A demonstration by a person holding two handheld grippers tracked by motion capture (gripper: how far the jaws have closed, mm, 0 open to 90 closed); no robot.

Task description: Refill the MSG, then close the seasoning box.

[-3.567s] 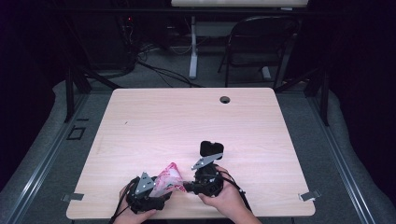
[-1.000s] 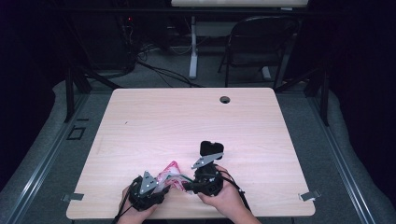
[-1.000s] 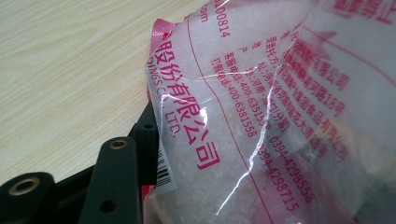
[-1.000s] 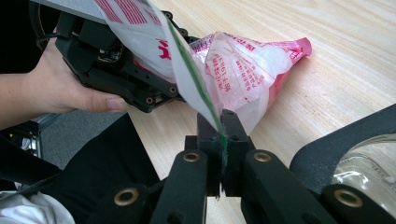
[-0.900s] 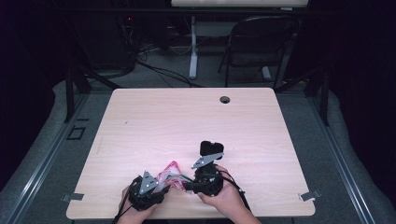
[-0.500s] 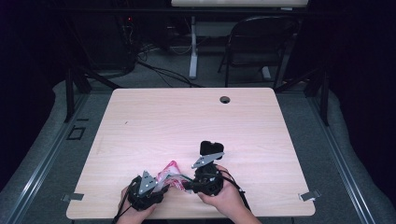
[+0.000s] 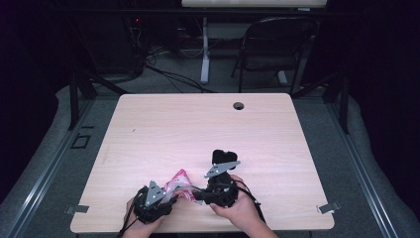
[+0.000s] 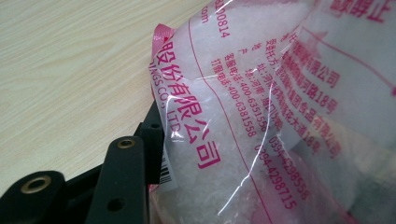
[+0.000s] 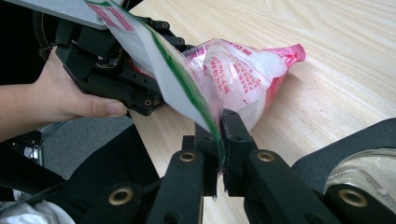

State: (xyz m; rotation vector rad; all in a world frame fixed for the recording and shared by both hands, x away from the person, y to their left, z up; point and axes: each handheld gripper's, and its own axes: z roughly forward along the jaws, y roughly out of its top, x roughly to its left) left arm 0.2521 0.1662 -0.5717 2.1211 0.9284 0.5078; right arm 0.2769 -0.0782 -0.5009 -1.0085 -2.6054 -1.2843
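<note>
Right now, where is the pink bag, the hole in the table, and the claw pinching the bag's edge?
pink bag (image 9: pixel 243 70), right gripper view, its printed side.
hole (image 7: pixel 238 105), high view, its dark middle.
right gripper (image 9: pixel 219 140), right gripper view, between its fingertips.

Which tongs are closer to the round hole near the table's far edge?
Right. The right tongs sit nearer the round hole, below and slightly left of it; the left tongs sit farther left, by the near edge.

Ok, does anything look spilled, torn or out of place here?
Nothing spilled. The pink-printed plastic bag of white grains sits crumpled and lifted between both grippers at the near edge of the table. The right gripper pinches its green-striped edge, jaws just easing open. No tear is visible.
</note>
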